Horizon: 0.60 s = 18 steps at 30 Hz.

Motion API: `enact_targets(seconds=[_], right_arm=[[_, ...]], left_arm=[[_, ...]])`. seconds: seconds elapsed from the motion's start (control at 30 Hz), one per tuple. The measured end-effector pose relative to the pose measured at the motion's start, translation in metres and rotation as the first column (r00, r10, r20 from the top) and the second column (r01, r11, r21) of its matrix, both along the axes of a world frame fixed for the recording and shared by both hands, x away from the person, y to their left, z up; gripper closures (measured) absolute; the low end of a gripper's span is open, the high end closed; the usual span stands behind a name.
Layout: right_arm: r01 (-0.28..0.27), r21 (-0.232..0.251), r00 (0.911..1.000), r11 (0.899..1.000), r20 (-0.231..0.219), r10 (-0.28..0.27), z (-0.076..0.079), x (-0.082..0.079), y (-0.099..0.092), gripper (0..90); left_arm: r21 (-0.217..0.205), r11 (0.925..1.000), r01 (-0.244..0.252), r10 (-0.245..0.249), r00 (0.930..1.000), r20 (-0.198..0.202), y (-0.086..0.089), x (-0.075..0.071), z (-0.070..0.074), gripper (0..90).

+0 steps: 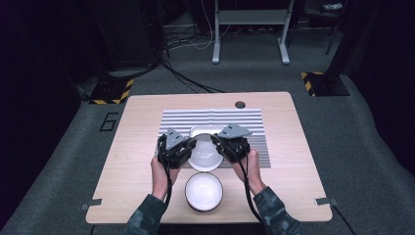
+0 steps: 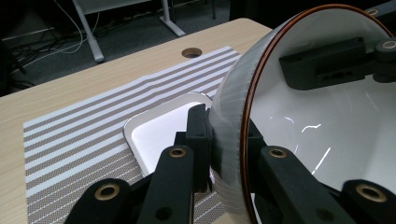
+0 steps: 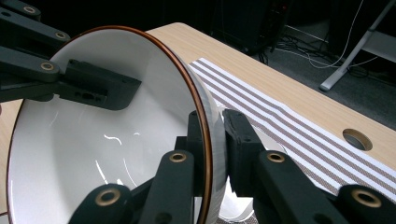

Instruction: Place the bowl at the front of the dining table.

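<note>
Left gripper [image 1: 188, 144] at left rim of white round ceramic bowl with thin brown rim [image 1: 204, 154]; fingers [image 2: 198, 140] pinching the bowl wall, one inside, one outside. Bowl lifted and tilted, above white rounded-rectangular tray [image 1: 195, 131] on grey-and-white striped placemat [image 1: 254, 127]. Right gripper [image 1: 219, 143] on opposite rim, fingers likewise clamped across the wall. Bowl between both grippers, each equally near; likely next move: lowering onto tray just behind and below. Second white bowl [image 1: 203, 192] on light wooden tabletop [image 1: 127, 161], nearer the person. No readable labels; "6" marked on floor [image 1: 108, 121].
</note>
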State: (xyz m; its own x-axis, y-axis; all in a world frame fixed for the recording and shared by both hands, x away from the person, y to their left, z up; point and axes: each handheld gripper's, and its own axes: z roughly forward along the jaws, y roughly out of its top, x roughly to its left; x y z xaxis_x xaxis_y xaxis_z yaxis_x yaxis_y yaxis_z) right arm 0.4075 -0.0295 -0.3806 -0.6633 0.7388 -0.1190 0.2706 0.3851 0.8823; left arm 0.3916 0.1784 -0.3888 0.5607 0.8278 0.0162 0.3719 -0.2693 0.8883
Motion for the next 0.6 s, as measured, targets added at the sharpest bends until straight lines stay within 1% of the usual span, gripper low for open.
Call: enact_targets(seconds=[0.1,0.13,0.17,0.2,0.23,0.27,0.33,0.37,0.4,0.5,0.6], right_arm=[[0.003,0.004,0.9999,1.000,-0.014,-0.003,0.000,0.006,0.000,81.4],[0.002,0.002,0.9999,1.000,-0.014,-0.002,0.000,0.007,0.000,81.4],[0.003,0.000,0.9999,1.000,-0.013,-0.003,0.000,0.009,0.001,81.4],[0.003,0.000,0.9998,1.000,-0.021,-0.003,-0.001,0.011,0.001,81.3],[0.003,0.000,0.9998,1.000,-0.021,-0.003,-0.001,0.011,0.001,81.3],[0.006,0.007,0.9993,1.000,-0.036,-0.006,-0.001,0.014,0.001,81.2],[0.005,0.008,0.9992,1.000,-0.041,-0.005,-0.002,0.017,0.001,81.3],[0.005,0.003,0.9994,1.000,-0.034,-0.005,-0.002,0.019,0.002,81.3],[0.011,0.005,0.9989,1.000,-0.045,-0.011,-0.002,0.019,0.002,81.3],[0.013,0.005,0.9987,1.000,-0.049,-0.012,-0.004,0.024,0.003,81.3],[0.012,0.007,0.9980,1.000,-0.063,-0.012,-0.005,0.028,0.003,81.3]], left_arm=[[-0.003,1.0000,-0.002,0.002,1.0000,-0.007,0.000,0.005,-0.001,80.5],[0.001,1.0000,0.000,0.000,0.9999,-0.011,0.001,0.007,-0.001,80.5],[-0.006,1.0000,-0.001,0.001,0.9999,-0.016,0.001,0.008,-0.001,80.6],[-0.006,1.0000,-0.003,0.002,0.9997,-0.023,0.001,0.012,-0.002,80.5],[-0.006,1.0000,-0.003,0.002,0.9997,-0.023,0.001,0.012,-0.002,80.5],[-0.010,0.9999,-0.005,0.005,0.9997,-0.024,0.001,0.014,-0.002,80.5],[-0.009,0.9999,-0.006,0.005,0.9996,-0.029,0.002,0.017,-0.003,80.6],[-0.012,0.9999,-0.005,0.004,0.9994,-0.035,0.002,0.018,-0.003,80.6],[-0.013,0.9999,-0.004,0.004,0.9993,-0.037,0.002,0.020,-0.004,80.6],[-0.009,0.9999,-0.006,0.005,0.9989,-0.046,0.002,0.024,-0.005,80.8],[-0.011,0.9999,-0.007,0.006,0.9984,-0.056,0.003,0.028,-0.006,80.7]])
